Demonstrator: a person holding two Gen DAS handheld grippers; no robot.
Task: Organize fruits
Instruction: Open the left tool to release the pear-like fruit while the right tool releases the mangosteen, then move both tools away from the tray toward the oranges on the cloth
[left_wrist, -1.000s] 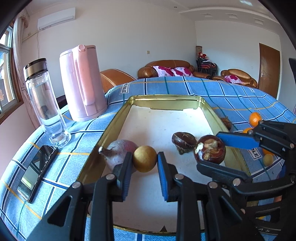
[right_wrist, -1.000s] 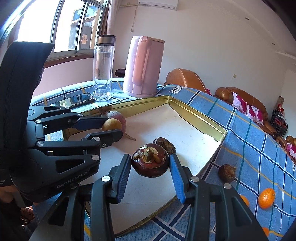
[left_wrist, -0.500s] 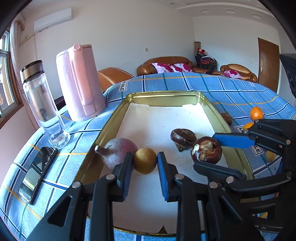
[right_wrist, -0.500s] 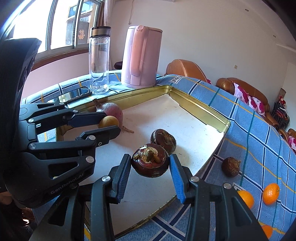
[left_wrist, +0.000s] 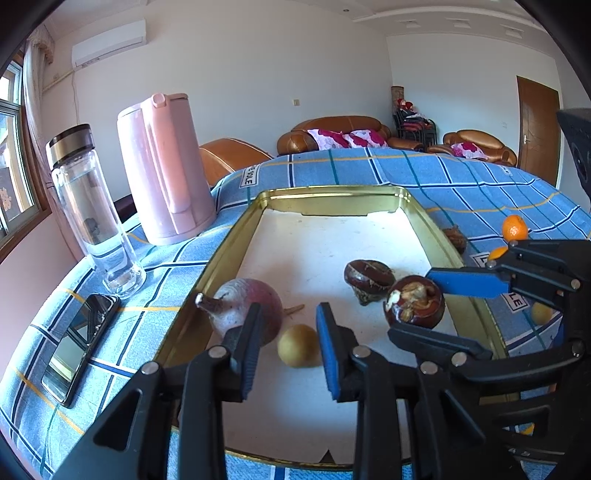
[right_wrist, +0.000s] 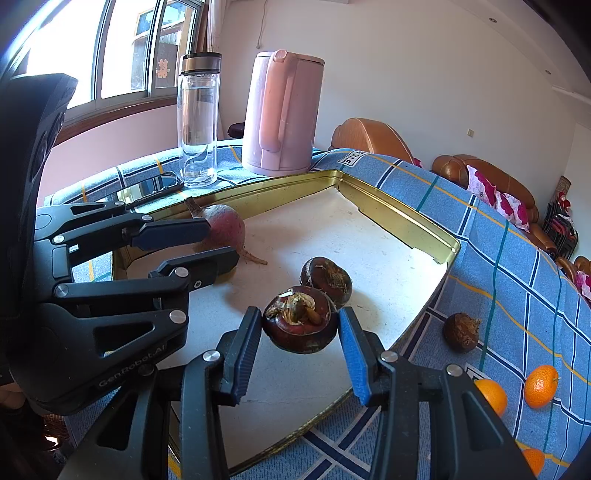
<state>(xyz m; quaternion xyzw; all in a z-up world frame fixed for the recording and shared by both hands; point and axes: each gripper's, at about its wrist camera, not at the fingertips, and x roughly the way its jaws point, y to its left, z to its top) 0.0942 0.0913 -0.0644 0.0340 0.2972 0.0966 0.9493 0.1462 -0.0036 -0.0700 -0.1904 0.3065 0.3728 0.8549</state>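
Note:
A gold-rimmed tray (left_wrist: 332, 192) with a white floor lies on the blue checked cloth. My left gripper (left_wrist: 288, 317) hangs over its near left part, jaws opening. A small yellow fruit (left_wrist: 298, 345) rests on the tray floor between the pads, with a gap on each side. Just left of it lies a reddish root (left_wrist: 245, 314). My right gripper (right_wrist: 300, 321) is shut on a dark brown water chestnut (right_wrist: 300, 326), held just above the tray. A second chestnut (right_wrist: 327, 277) sits behind it. The right wrist view hides the yellow fruit behind the left gripper (right_wrist: 221, 243).
Left of the tray stand a pink kettle (left_wrist: 162, 170) and a clear bottle (left_wrist: 92, 210), with a phone (left_wrist: 79, 347) lying flat nearby. On the cloth right of the tray lie another chestnut (right_wrist: 461, 332) and oranges (right_wrist: 541, 386).
The left jaws have parted and the yellow fruit has dropped from between the pads onto the tray floor. The right gripper still holds its chestnut in the same place.

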